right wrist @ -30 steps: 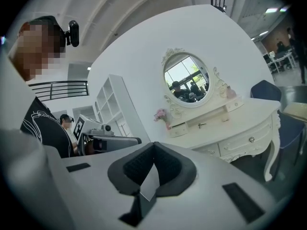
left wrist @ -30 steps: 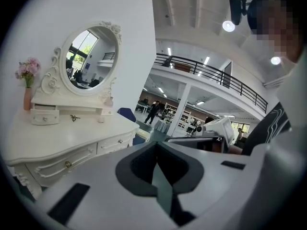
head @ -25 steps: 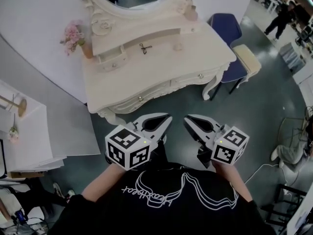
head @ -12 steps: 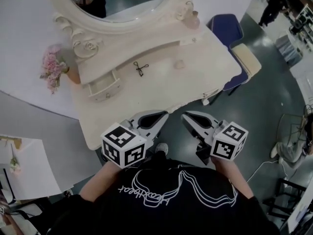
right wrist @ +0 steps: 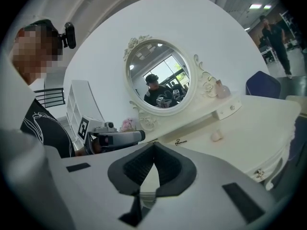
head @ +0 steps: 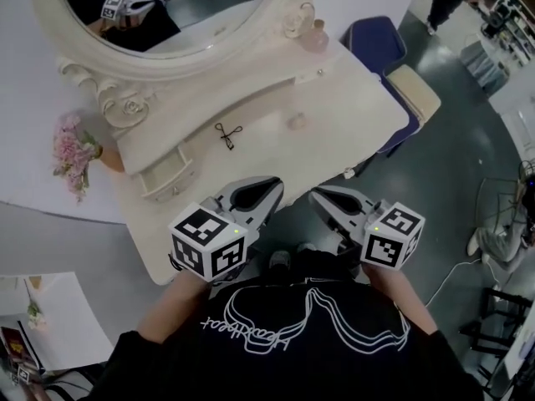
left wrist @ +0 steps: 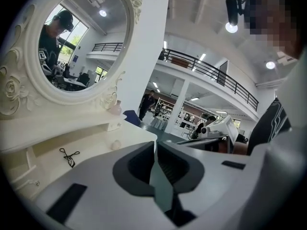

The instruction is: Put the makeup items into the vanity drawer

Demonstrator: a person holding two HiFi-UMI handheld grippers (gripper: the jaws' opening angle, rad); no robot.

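1. The left gripper [head: 266,193] and the right gripper [head: 323,200] hang off the front edge of the desk [head: 351,98], on the side away from the mirror [head: 209,19]; both sets of jaws are clenched tip to tip and hold nothing.
2. The makeup items all lie untouched; the black eyelash curler [head: 226,134] lies flat straight below the mirror; a small pale round item [head: 296,122] sits below the mirror's right side; a pink bottle [head: 316,36] stands on the ledge against the mirror's right rim.
3. The small drawer [head: 165,180] sits below the mirror's left edge; it seems to stand out slightly, though I cannot be sure.
4. Likely risks: jaws that reach in shut would shove the thin curler along instead of gripping it; its wire loops may slip from the pads; a nudge could topple the bottle beside the mirror; a drawer opened too little would leave items perched on its lip.
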